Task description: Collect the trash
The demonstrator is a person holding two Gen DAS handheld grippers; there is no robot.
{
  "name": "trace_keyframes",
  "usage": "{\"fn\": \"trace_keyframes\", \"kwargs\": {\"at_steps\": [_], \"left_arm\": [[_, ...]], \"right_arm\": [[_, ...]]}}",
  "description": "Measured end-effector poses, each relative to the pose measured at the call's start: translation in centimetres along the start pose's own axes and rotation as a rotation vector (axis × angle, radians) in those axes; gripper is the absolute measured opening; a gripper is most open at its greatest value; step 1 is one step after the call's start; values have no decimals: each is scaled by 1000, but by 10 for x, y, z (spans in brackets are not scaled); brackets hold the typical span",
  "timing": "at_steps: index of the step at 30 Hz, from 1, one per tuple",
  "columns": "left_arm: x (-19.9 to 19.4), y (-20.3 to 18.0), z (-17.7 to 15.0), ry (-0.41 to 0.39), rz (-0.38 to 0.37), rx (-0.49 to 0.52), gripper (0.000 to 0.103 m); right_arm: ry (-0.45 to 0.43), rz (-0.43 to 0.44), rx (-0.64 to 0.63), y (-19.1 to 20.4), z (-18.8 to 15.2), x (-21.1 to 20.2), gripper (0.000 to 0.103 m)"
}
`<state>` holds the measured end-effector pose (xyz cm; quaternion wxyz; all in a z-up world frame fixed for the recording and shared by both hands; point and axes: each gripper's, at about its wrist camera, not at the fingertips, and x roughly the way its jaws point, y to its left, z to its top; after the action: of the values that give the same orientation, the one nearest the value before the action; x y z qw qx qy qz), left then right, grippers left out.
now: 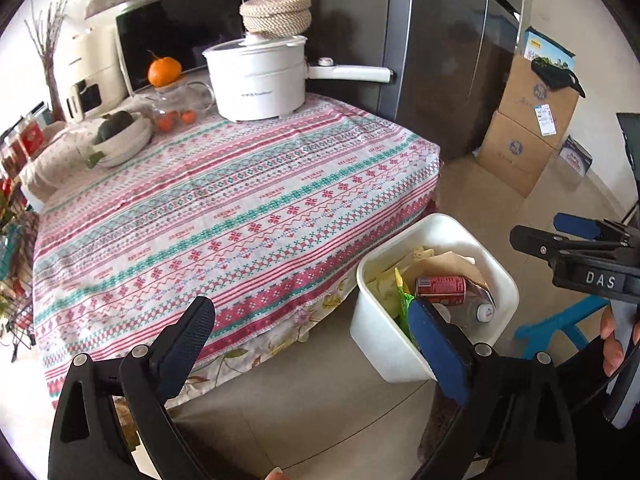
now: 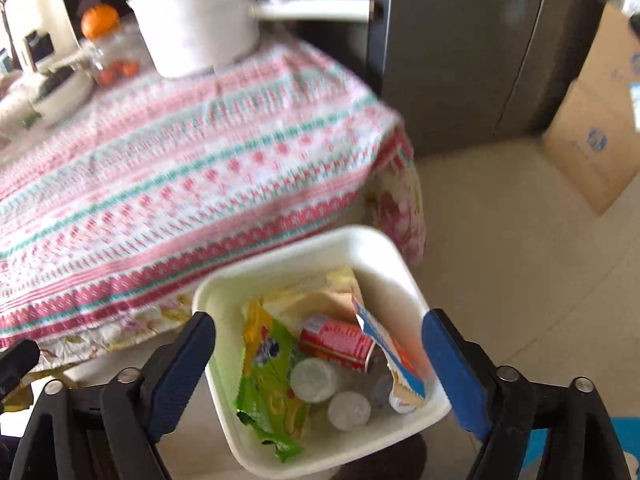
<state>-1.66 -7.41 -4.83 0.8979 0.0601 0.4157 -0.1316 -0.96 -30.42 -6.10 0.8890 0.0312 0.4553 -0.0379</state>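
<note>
Both the left gripper [image 1: 316, 340] and right gripper [image 2: 318, 364] are seen wide open, nothing held. "DAS" is read on the right gripper. Just below the right gripper's fingertips the white bin [image 2: 280, 276] is seen holding a red can [image 2: 336, 342], green wrapper [image 2: 272, 384] and bottles, their labels blurred.

2 wrist fisheyes, both angled steeply down over table edge and floor.
Left wrist view sits back and left, facing across the tablecloth [image 1: 224, 216] toward the white pot [image 1: 256, 76], bin [image 1: 384, 344] at lower right. Right wrist view is closer, almost above the bin [image 2: 400, 264], and motion-blurred. Shared: bin, tablecloth [image 2: 160, 184], pot [image 2: 200, 28], fridge [image 1: 448, 60], cardboard boxes [image 1: 524, 128].
</note>
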Motion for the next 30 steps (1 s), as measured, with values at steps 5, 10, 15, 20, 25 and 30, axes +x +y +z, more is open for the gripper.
{"fn": "trace_keyframes", "kwargs": {"at_steps": [5, 10, 15, 20, 25, 30], "left_arm": [[-23, 5, -14, -48, 61, -34, 99], [-39, 12, -26, -102, 106, -74, 99], [-47, 19, -33, -148, 129, -108, 99], [-48, 19, -35, -153, 113, -108, 99], [-48, 18, -35, -158, 111, -106, 99], [-47, 17, -35, -156, 109, -106, 99]], "right_arm": [[-79, 20, 15, 15, -28, -23, 94], [-165, -18, -30, 31, -52, -44, 98], [-261, -38, -33, 34, -67, -60, 99], [-320, -35, -42, 39, -73, -70, 100], [-319, -63, -56, 43, -74, -68, 100], [-325, -70, -62, 41, -75, -69, 100]]}}
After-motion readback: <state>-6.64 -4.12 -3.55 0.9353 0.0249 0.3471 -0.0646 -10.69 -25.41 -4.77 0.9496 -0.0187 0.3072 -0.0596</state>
